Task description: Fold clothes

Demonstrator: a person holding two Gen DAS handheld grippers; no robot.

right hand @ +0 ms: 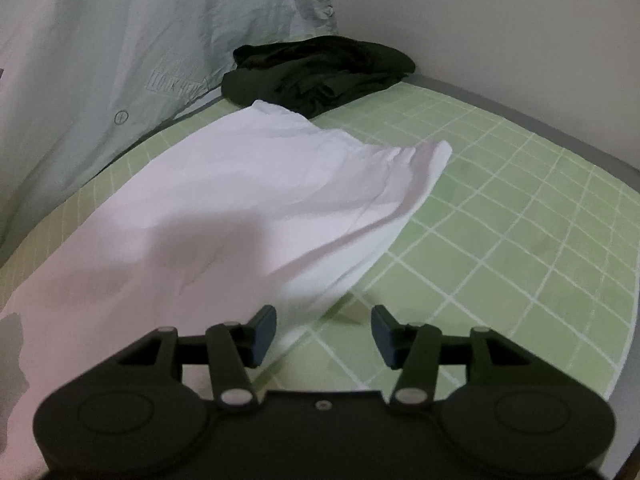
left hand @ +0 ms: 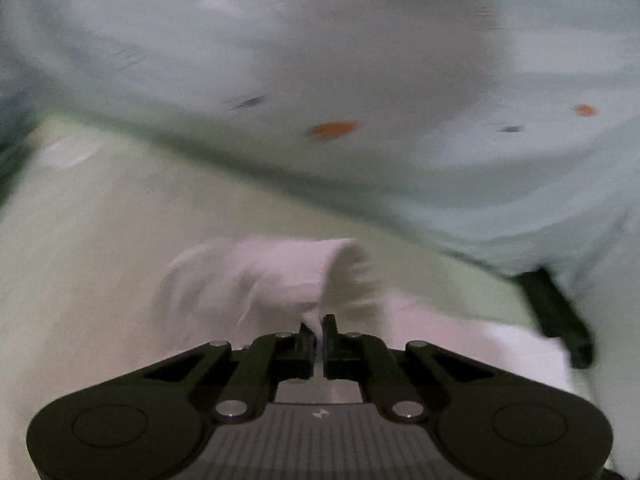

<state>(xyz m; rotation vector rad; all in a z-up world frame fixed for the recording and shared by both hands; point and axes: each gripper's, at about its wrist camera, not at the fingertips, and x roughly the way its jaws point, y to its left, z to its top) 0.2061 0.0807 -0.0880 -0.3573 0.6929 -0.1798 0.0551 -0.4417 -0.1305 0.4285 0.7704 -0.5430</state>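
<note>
A white garment point(right hand: 224, 216) lies spread over the green gridded mat point(right hand: 500, 248), its far corner lifted and rippled. In the blurred left wrist view my left gripper point(left hand: 319, 330) is shut on a bunched edge of the white garment point(left hand: 280, 276), which stands up in a fold just ahead of the fingers. My right gripper point(right hand: 324, 330) hangs open low over the mat at the garment's near right edge. Its left finger is over the cloth and its right finger over bare mat. Nothing is between the pads.
A dark, crumpled garment point(right hand: 316, 74) lies at the mat's far end by the wall. A pale green sheet with orange carrot prints point(right hand: 132, 48) hangs along the left side and fills the upper left wrist view point(left hand: 360, 80). A dark object point(left hand: 560, 316) shows at right there.
</note>
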